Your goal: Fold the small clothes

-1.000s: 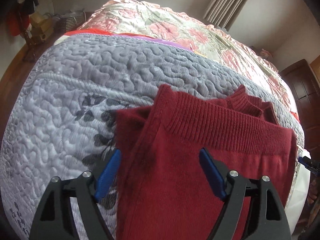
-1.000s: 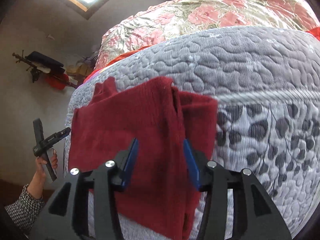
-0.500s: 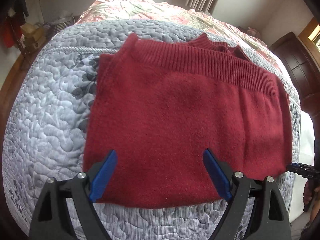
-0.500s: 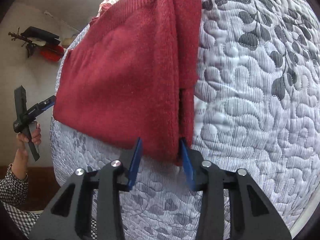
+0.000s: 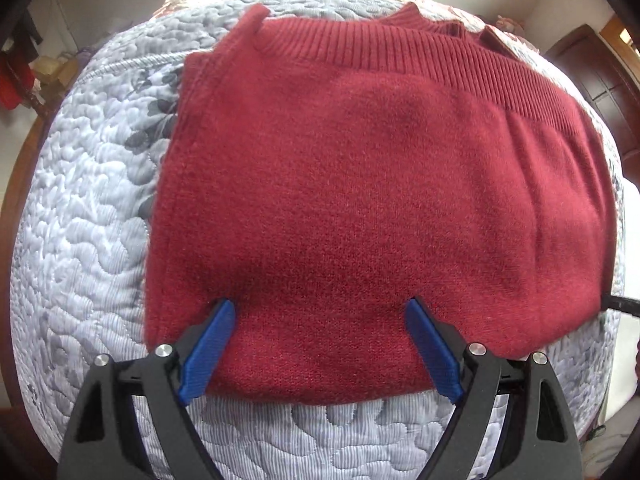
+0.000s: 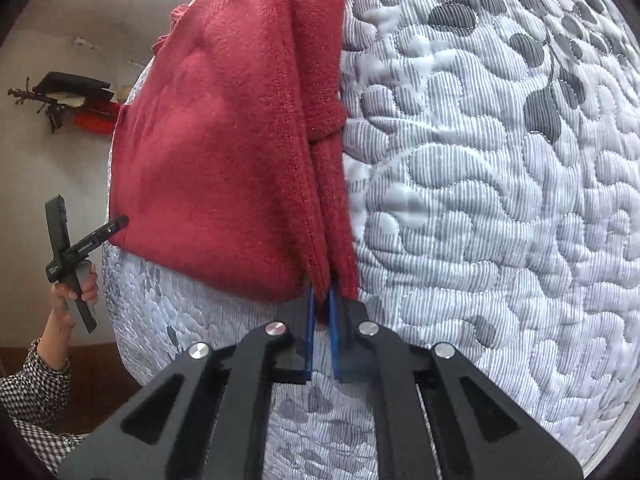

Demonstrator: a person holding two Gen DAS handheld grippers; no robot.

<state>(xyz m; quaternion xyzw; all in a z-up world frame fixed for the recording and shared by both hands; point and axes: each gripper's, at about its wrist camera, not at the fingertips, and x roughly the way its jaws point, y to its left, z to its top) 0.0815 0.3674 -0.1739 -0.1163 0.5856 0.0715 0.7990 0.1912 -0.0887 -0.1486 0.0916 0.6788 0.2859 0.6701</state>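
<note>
Lying folded on the quilted bed (image 5: 80, 240), the red sweater (image 5: 360, 200) is pinched at its near corner by the right tongs (image 6: 320, 304), the left tongs (image 5: 320, 344) spread apart over its hem, so only the top layer could be dragged and the fold undone.

Red sweater (image 5: 360, 208): fuzzy matt knit, ribbed band along far edge. Quilt (image 6: 500, 200): stitched, puffy grey-white cloth, fine striped texture. Left gripper (image 5: 320, 344): matt black plastic, blue ribbed pads (image 5: 208, 348), shiny metal screws. Sleeve (image 6: 28, 396): checked cloth.
</note>
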